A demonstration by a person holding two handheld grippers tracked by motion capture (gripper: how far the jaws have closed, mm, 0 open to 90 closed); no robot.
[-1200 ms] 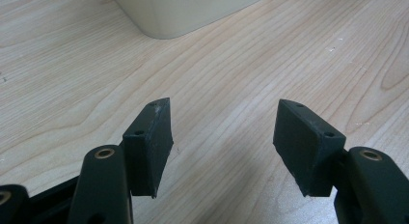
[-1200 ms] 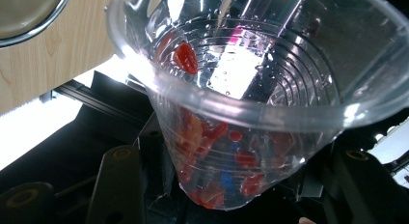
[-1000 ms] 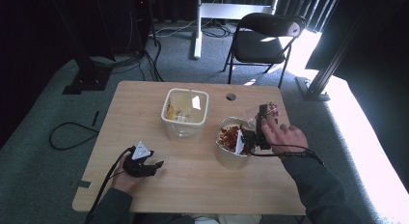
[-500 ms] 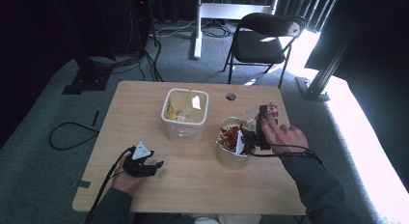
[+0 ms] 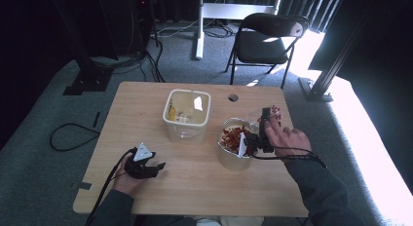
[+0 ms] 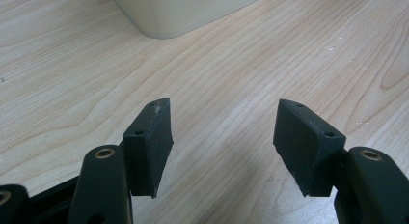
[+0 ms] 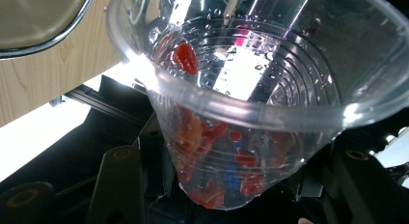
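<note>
The right gripper's point(image 5: 263, 126) fingers point(image 7: 123, 180) are closed on a clear plastic cup point(image 7: 251, 98), one on each side of its ribbed wall; the left gripper's point(image 5: 142, 163) fingers point(image 6: 149, 142) stand apart with nothing but bare wood between them.

The wooden table point(image 5: 146, 109) carries everything. In the high view a person's forearms come in from the near edge. A folding chair point(image 5: 265, 41) stands on the carpet beyond the far side of the table, and black cables lie on the floor to the left.

Near the middle of the table sits a pale square tub point(image 5: 187, 114), with a few small items inside that are too small to make out. Its lower wall also appears at the top of the left gripper view. Just to its right stands a round bowl point(image 5: 234, 155) holding red pieces.

The cup is held in the right gripper, tipped, at the right side of the bowl and close above its rim. In the right gripper view its mouth faces the camera; the wall is wet with droplets, one red piece point(image 7: 185, 57) clings near the rim and more red bits lie lower inside.

The left gripper rests low on the table near the front left edge, well apart from the tub and the bowl.
</note>
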